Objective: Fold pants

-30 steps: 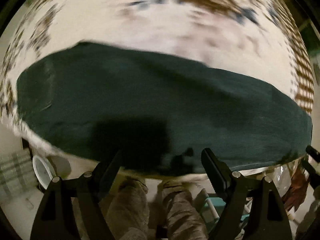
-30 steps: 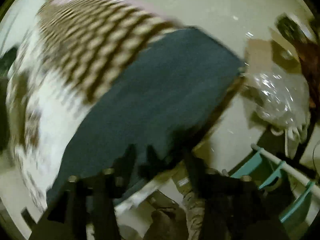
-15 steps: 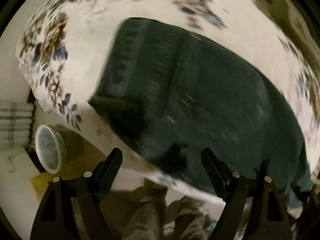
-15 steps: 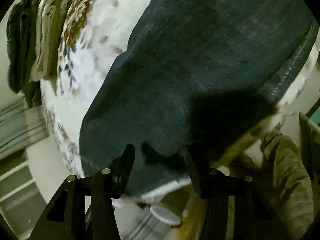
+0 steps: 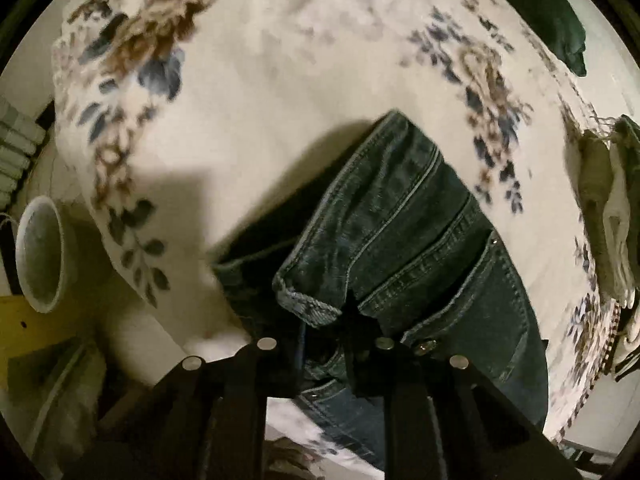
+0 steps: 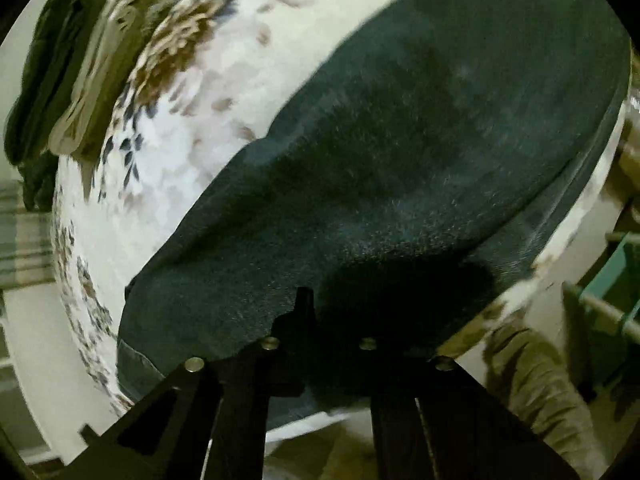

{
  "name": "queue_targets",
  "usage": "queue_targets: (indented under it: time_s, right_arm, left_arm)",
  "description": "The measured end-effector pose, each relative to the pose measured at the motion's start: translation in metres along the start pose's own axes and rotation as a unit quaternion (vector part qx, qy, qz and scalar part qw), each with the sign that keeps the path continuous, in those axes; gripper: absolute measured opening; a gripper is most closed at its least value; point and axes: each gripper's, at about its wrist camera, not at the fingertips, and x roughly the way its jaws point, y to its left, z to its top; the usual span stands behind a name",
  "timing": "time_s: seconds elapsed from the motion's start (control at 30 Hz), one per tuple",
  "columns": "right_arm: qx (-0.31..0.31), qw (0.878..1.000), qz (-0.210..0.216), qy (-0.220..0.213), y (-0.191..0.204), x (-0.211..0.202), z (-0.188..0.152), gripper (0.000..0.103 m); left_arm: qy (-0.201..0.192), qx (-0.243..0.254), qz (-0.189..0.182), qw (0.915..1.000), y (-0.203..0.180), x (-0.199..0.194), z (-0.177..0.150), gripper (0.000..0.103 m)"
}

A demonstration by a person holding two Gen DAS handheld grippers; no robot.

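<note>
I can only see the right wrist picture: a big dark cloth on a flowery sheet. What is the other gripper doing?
Observer: The left gripper is shut on the jeans, pinching a frayed hem.
Operator: Jeans? Mine shows no seams.
Observer: The left view shows stitched seams, a pocket and a metal button.
Operator: Anything else nearby?
Observer: A pale round bowl sits below the flowery cloth's left edge.
</note>
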Motion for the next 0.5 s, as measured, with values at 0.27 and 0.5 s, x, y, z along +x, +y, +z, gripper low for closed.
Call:
queue_targets:
  time_s: [0.27,0.5]
  right_arm:
    - [-0.032,0.999,-0.017,0.025,-0.008,-0.014,-0.017,0.007]
    - [-0.037,0.996,-0.044,0.072,-0.022,0.015,-0.017,0.009]
  left_arm:
    - [0.010,0.021,0.009,0.9997,-0.026,-0.035,-0.006,0.012]
    - [0.033,0.036,0.044,0.9978,-0.024,-0.008,-0.012,0.015]
